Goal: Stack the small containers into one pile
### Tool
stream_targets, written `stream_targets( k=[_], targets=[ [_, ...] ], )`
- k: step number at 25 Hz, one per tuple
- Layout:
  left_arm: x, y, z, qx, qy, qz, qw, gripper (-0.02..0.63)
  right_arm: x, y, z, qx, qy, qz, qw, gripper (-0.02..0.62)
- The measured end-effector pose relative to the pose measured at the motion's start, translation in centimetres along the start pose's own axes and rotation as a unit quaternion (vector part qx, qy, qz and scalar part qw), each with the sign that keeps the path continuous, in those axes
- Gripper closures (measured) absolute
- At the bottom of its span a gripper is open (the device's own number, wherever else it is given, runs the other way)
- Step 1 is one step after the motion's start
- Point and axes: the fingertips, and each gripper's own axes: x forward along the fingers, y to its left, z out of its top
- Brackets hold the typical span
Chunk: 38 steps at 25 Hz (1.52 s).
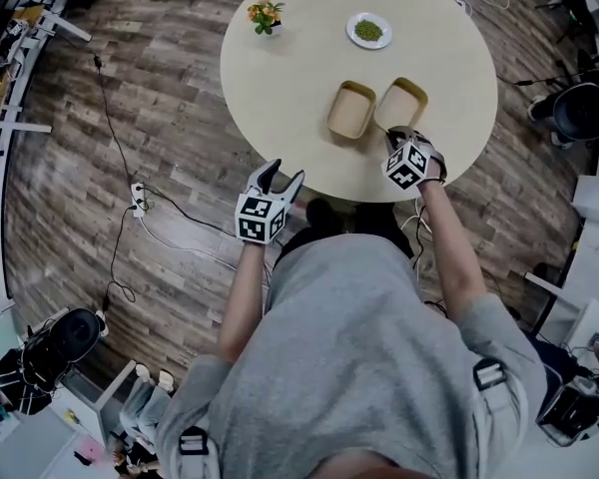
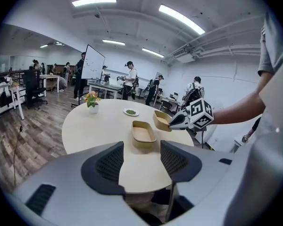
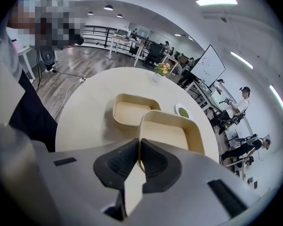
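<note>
My right gripper (image 3: 137, 147) is clamped on the near wall of the right-hand container (image 3: 167, 133). It is just beside the left-hand container (image 3: 130, 112), and the 2 are near the round table's (image 1: 280, 88) front edge. My left gripper (image 2: 141, 159) hangs off that edge, jaws apart with nothing between them.

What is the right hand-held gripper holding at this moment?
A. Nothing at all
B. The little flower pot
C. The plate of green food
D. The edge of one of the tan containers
D: in the right gripper view, the right hand-held gripper has its jaws pinched together on the near rim of the tan container, which is slightly tipped up next to the other one.
</note>
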Motion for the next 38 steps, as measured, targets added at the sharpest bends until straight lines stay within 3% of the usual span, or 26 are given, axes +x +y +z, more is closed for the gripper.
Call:
stream_targets(
  k=[17, 38],
  targets=[
    [-1.3, 0.5, -0.5, -0.011, -0.012, 0.019, 0.9997, 0.347, 1.5, 3.6, 6.1, -0.053, -0.026, 0.023, 0.998, 0.572],
    [-2.9, 1.8, -2.5, -0.029, 0.003, 0.043, 0.9987, 0.347, 3.7, 7.1, 8.0, -0.059, -0.034, 0.059, 0.996, 0.571]
  ],
)
